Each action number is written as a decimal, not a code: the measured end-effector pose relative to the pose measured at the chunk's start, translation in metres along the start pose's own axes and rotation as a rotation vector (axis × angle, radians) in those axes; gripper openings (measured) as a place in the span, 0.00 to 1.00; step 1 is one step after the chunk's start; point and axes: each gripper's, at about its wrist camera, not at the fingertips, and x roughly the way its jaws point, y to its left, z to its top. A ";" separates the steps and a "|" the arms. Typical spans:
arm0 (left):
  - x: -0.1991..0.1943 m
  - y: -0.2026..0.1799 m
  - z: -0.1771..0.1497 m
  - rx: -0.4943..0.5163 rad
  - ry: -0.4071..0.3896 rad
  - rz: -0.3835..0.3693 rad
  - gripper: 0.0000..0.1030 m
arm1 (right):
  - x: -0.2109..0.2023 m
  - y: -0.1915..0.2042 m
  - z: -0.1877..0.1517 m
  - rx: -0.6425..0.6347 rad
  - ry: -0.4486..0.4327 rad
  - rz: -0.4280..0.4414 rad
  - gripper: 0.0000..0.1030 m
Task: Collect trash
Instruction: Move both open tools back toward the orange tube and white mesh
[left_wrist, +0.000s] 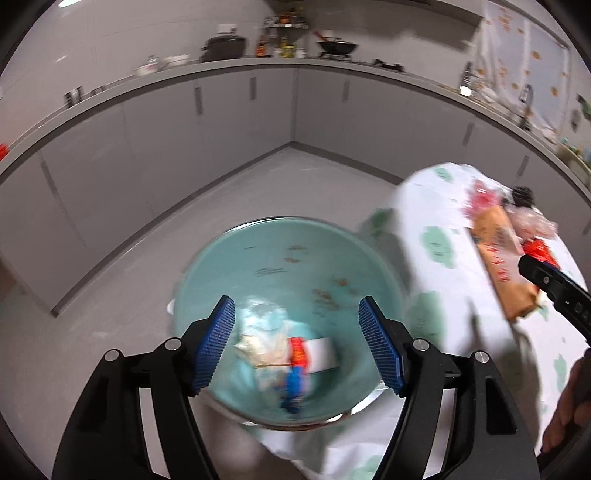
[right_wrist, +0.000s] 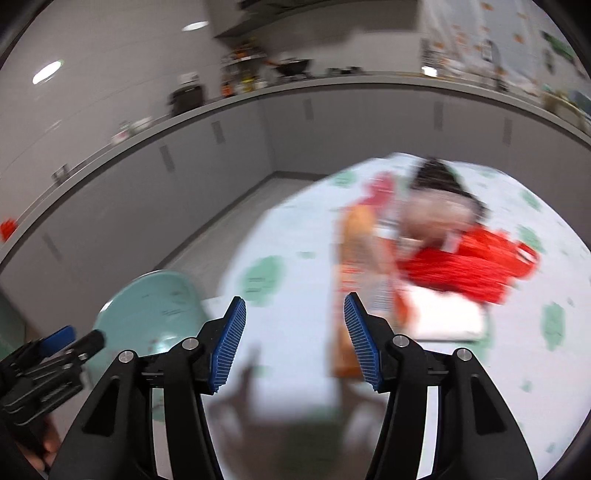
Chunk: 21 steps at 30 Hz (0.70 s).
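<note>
Here, on the left, the left gripper (left_wrist: 297, 347) is hovering over the pale green bin (left_wrist: 229, 266), its jaws spread with nothing between the pads; crumpled wrappers (left_wrist: 284, 354) are lying at the bottom of the bin, well below it. The bin is standing just beside the near-left edge of the table (left_wrist: 436, 206), which is draped in a white cloth with green patches.

Further right, the remaining trash is lying in a loose heap on the table: a flat brown packet (right_wrist: 354, 258), a red wrapper (right_wrist: 465, 262), a white piece (right_wrist: 443, 317) and a clear bag (right_wrist: 439, 210) with something dark behind it. The right gripper (right_wrist: 295, 347) is pointing toward this heap, jaws apart and empty, and the picture is badly blurred.

All of it is looking light, thin and crinkly, likely slippery film that folds under pressure. The brown packet is probably stiffest; pinching its near end, which is lying closest to the gripper, seems the safest hold. The red wrapper would want a bite on a bunched fold.

Bare cloth is lying open before the heap. The table edge and bin rim sit close together on the left, so a carried piece should clear the rim.
</note>
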 end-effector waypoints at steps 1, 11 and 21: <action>0.000 -0.011 0.001 0.013 0.002 -0.027 0.67 | -0.002 -0.011 -0.001 0.019 -0.001 -0.015 0.54; 0.004 -0.117 0.013 0.148 -0.014 -0.177 0.67 | -0.018 -0.110 -0.018 0.185 0.008 -0.165 0.54; 0.029 -0.193 0.016 0.208 0.028 -0.249 0.69 | -0.015 -0.140 -0.022 0.232 0.037 -0.143 0.54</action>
